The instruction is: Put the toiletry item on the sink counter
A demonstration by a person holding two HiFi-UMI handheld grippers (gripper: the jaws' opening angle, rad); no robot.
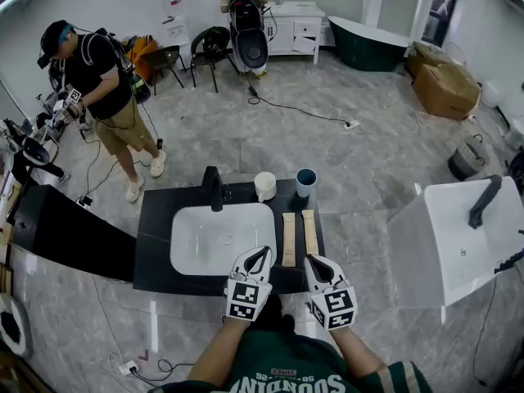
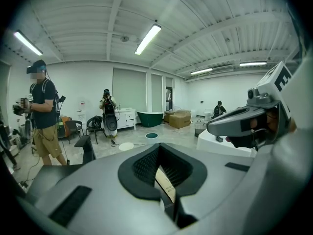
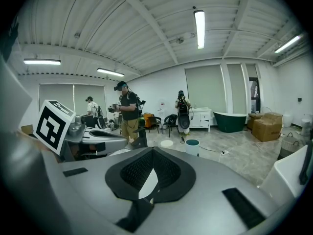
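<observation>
Two long tan toiletry boxes lie side by side, one (image 1: 288, 238) beside the other (image 1: 310, 232), on the black sink counter (image 1: 155, 236), right of the white basin (image 1: 221, 237). A cream cup (image 1: 265, 185) and a teal cup (image 1: 306, 182) stand behind them, next to the black faucet (image 1: 214, 188). My left gripper (image 1: 260, 256) hovers at the counter's near edge, shut and empty, just short of the boxes. My right gripper (image 1: 313, 262) is beside it, also shut with nothing held. In the left gripper view a tan box (image 2: 165, 185) shows below the closed left gripper (image 2: 159, 148).
A person (image 1: 98, 88) with grippers stands on the floor to the left. A second white sink (image 1: 458, 244) stands at the right. Chairs, a dark bathtub (image 1: 368, 43), cardboard boxes (image 1: 446, 84) and a floor cable lie beyond the counter.
</observation>
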